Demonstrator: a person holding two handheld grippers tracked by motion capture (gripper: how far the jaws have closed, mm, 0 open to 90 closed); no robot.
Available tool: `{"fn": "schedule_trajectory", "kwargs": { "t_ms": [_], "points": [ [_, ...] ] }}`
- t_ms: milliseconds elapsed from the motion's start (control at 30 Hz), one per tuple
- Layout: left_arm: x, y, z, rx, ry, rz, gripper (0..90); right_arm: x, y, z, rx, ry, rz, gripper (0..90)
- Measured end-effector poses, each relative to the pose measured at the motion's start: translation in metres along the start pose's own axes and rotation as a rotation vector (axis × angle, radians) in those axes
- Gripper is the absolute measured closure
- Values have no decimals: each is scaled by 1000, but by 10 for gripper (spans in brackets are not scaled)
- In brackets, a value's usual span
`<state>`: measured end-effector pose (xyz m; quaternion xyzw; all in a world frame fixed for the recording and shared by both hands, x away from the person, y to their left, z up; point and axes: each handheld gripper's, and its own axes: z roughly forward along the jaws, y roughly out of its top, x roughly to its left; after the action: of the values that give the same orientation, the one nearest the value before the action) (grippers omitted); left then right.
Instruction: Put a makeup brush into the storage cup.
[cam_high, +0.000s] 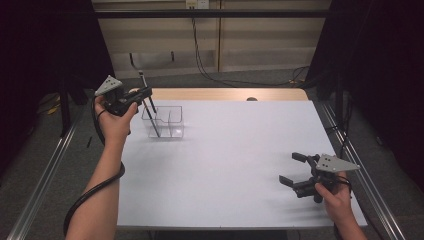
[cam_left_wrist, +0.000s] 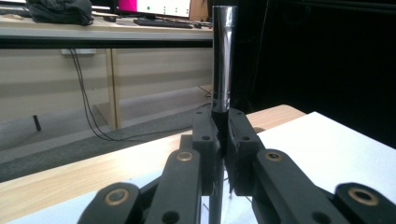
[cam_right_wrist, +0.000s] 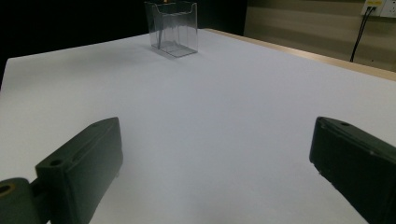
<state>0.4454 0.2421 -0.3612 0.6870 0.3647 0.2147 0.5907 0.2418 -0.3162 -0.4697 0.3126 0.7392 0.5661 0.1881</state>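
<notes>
My left gripper (cam_high: 143, 95) is clenched on a thin dark rod (cam_high: 150, 115). In the left gripper view the two jaws meet on the rod (cam_left_wrist: 223, 60), pads pressed against it from both sides with no gap showing. The rod stands roughly upright through the grip: a glossy dark section rises above the jaws, and a thinner length runs down below them. In the high view the rod extends past the jaws at a slant, its lower end reaching down into the clear bin (cam_high: 165, 121) just below and beside the gripper; its upper tip sticks up beyond the jaws. Whether the lower end touches the bin's floor I cannot tell.

The bin is a transparent box with an inner divider. It stands on the white table (cam_high: 225, 165), immediately beyond my left gripper and well apart from my right.

My right gripper (cam_high: 294, 170) is released. Its jaws stand wide apart with nothing between them; in the right gripper view bare table shows across the whole gap. It sits low over the table, pointing toward the bin (cam_right_wrist: 171, 28) far ahead of it.
</notes>
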Motion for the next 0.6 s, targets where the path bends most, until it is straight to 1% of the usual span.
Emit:
{"fn": "schedule_trajectory", "kwargs": {
  "t_ms": [100, 600],
  "points": [
    [1, 0, 0, 5, 13, 9, 838, 0, 0, 0, 0, 0, 0, 19],
    [6, -9, 1, 19, 52, -5, 838, 0, 0, 0, 2, 0, -2, 19]
  ]
}}
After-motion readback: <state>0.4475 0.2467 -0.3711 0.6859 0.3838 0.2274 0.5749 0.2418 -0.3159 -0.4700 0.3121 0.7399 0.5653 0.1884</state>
